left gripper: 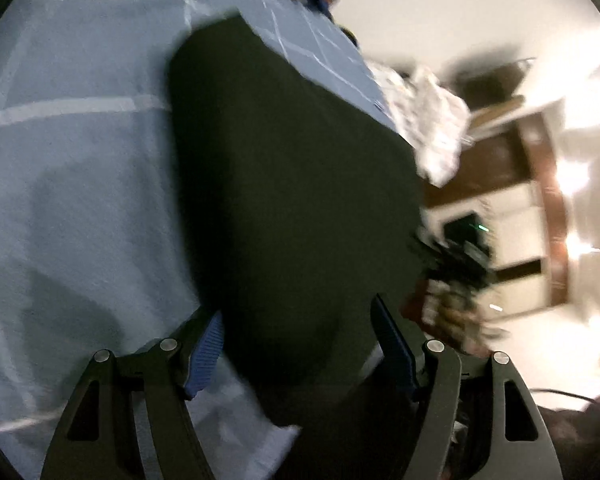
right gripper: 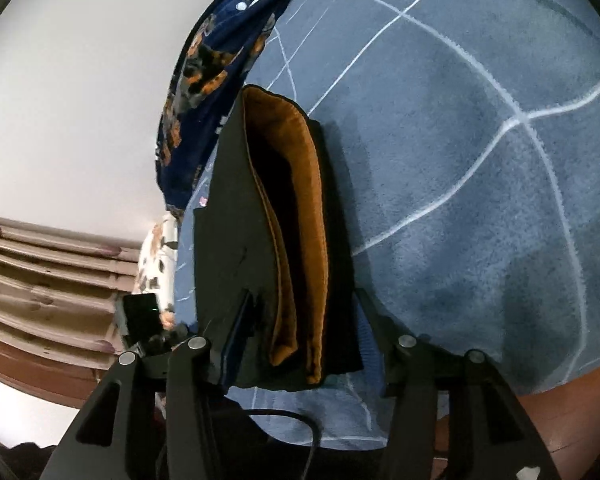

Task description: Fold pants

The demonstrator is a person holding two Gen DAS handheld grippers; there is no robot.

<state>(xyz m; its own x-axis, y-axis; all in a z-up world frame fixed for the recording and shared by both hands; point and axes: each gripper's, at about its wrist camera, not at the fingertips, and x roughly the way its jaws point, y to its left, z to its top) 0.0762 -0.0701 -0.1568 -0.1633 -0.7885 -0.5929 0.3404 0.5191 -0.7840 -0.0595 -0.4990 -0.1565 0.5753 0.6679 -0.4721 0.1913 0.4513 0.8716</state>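
The dark pants [left gripper: 292, 184] lie folded on the blue bedcover [left gripper: 80, 200]. In the left wrist view my left gripper [left gripper: 296, 344] is open, its blue pads on either side of the pants' near end, without a grip. In the right wrist view the pants [right gripper: 228, 216] show as a narrow folded stack with orange-brown lining [right gripper: 308, 208] exposed at the open edge. My right gripper [right gripper: 304, 320] is open and straddles the near end of the stack, fingers on both sides.
A dark blue patterned cloth [right gripper: 212, 60] lies at the far end of the bed. A white patterned cloth [left gripper: 428, 120] sits at the bed's edge. Wooden furniture [right gripper: 40, 292] and a black cable [right gripper: 296, 420] lie beside the bed.
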